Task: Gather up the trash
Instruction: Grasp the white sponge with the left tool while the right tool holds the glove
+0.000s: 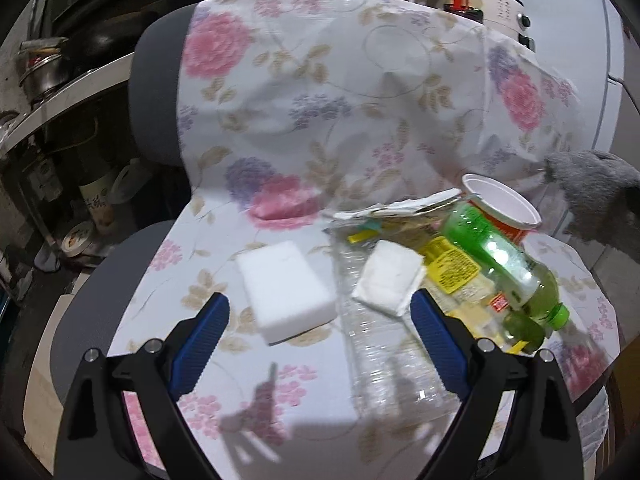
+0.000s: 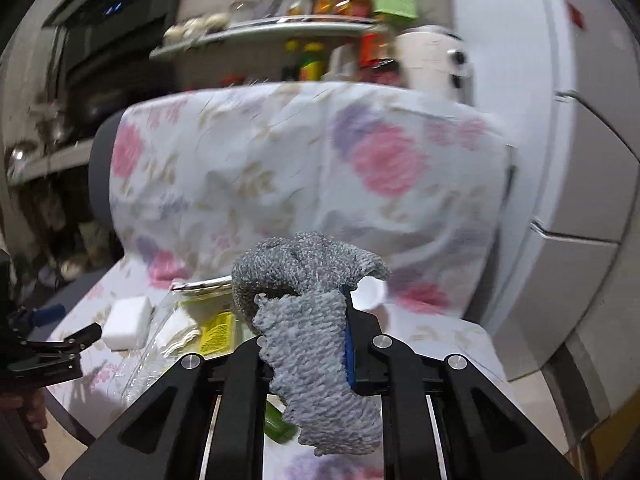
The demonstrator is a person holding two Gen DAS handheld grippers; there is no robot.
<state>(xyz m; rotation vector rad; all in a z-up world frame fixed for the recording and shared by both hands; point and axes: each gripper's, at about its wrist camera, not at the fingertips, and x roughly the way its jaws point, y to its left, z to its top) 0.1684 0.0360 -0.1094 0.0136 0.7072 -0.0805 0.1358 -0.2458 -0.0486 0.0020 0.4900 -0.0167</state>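
Observation:
A pile of trash lies on a chair seat covered by a floral cloth [image 1: 280, 120]. It holds a green plastic bottle [image 1: 504, 268], a red and white paper cup [image 1: 504, 204], a folded white tissue [image 1: 390, 278], a clear crushed bottle [image 1: 380, 344] and yellow-labelled wrappers [image 1: 452, 268]. A white foam block [image 1: 286, 286] lies left of the pile. My left gripper [image 1: 320, 320] is open above the seat, with the foam block and tissue between its fingers. My right gripper [image 2: 308, 320] is shut on a grey knitted cloth [image 2: 308, 300], held above the pile's right side; the cloth also shows in the left wrist view [image 1: 596, 188].
Behind the chair stand a shelf with sauce bottles [image 2: 320, 0] and a white rice cooker [image 2: 432, 60]. A white fridge [image 2: 580, 120] is on the right. Dark shelves with pots and cups [image 1: 60, 120] are on the left.

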